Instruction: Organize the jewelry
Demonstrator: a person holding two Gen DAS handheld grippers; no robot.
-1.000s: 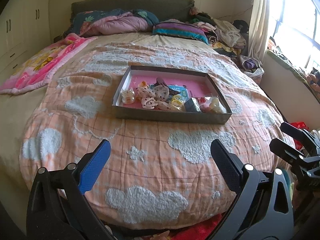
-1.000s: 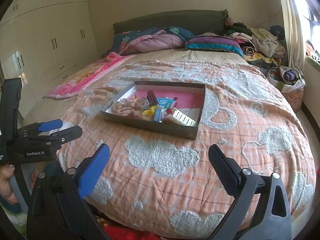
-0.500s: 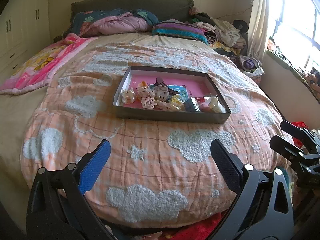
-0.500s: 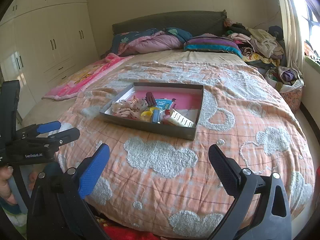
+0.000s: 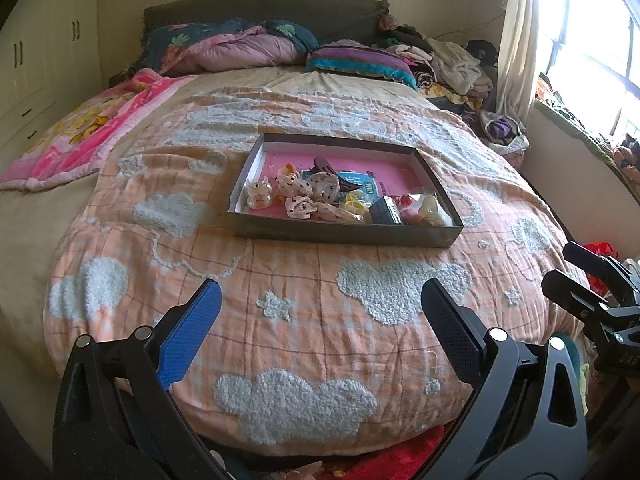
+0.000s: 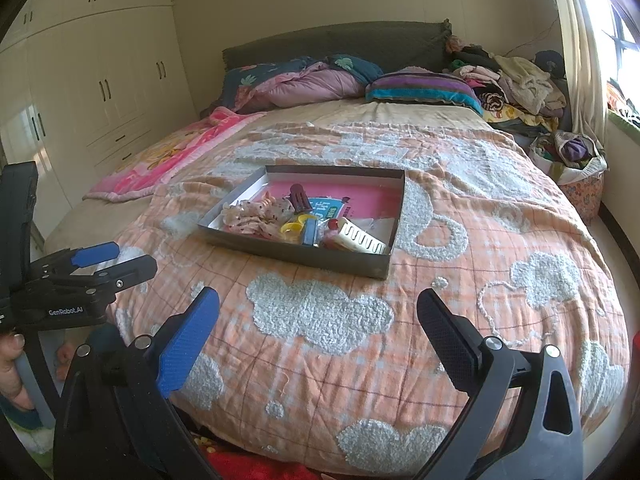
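A shallow grey box with a pink floor (image 5: 404, 172) (image 6: 360, 196) lies on the middle of the bed. It holds a jumble of hair clips, spotted bows (image 5: 316, 196) (image 6: 260, 212), yellow bands (image 5: 354, 204), a dark claw clip (image 6: 299, 197) and a cream comb (image 6: 362, 238). My left gripper (image 5: 320, 312) is open and empty, well short of the box at the bed's foot; it also shows in the right wrist view (image 6: 116, 258). My right gripper (image 6: 318, 312) is open and empty, to the right of the left one; it also shows in the left wrist view (image 5: 572, 264).
The box rests on an orange quilt with white clouds (image 5: 304, 320) (image 6: 320, 312). Pillows and folded bedding (image 5: 256, 46) line the headboard. A pile of clothes (image 5: 448, 64) sits at the far right. A pink blanket (image 5: 80, 128) lies left; wardrobes (image 6: 100, 80) stand beyond.
Both grippers have drifted slightly back from the bed, so the box looks a little farther. Both stay open and empty.
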